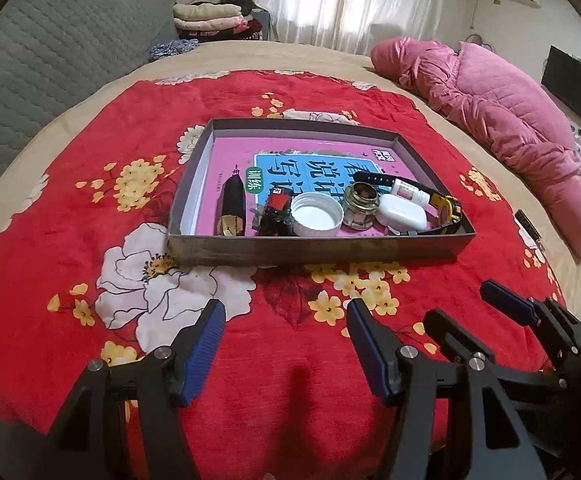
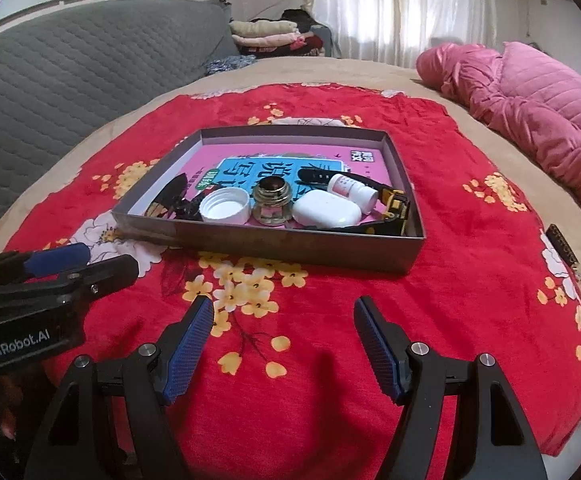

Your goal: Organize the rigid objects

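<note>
Room: bedroom with a bed under a red flowered blanket (image 1: pixel 298 92), a grey quilted headboard to one side, a curtained window behind and a pink quilt (image 1: pixel 502 120) bunched along the far edge
Left wrist view, tongs: left tongs (image 1: pixel 286 320) stand wide and empty above the blanket, short of the box; right tongs (image 1: pixel 462 308) show at the lower right, also wide with nothing between them
Left wrist view, task's things: grey box (image 1: pixel 322 246) lies on the blanket with a pink book (image 1: pixel 226 152) flat on its floor; crowded along the near wall are a dark pointed thing (image 1: pixel 232 204), a small red and black toy (image 1: pixel 276 210), a white cap (image 1: pixel 316 214), a glass jar (image 1: pixel 362 206), a white case (image 1: pixel 402 210), a small white bottle (image 1: pixel 410 192) and a black and yellow watch (image 1: pixel 446 206)
Right wrist view, tongs: right tongs (image 2: pixel 284 322) wide and empty, near the box's front wall; left tongs (image 2: pixel 86 258) at the left, close by
Right wrist view, task's things: cap, jar, case and bottle touch or nearly touch one another
Risk: reaching for one piece could knock its neighbours, because they are packed tight; the jar is round and may roll; the soft bed could let the box tip if pressed
In the way: the box's near wall stands between both tongs and the things, and the strap lies against the bottle and the case
</note>
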A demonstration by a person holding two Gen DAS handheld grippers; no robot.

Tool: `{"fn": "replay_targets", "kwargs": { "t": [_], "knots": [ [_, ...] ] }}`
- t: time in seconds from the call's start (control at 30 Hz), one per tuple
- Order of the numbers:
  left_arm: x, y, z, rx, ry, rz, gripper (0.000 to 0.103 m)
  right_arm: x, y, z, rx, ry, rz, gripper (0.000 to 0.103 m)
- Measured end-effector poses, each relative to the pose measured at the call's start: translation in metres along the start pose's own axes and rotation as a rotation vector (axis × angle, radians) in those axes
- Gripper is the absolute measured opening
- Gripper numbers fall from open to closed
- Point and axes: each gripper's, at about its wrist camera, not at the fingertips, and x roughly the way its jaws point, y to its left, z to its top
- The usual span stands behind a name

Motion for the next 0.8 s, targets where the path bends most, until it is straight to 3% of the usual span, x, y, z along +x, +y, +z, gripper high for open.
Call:
{"fn": "replay_targets", "kwargs": {
  "t": [0.8],
  "knots": [
    [0.011, 0.006, -0.004, -0.007, 0.024, 0.04, 0.062, 0.008, 0.0, -0.003, -0.001, 0.026, 0.009, 0.074]
  ]
}}
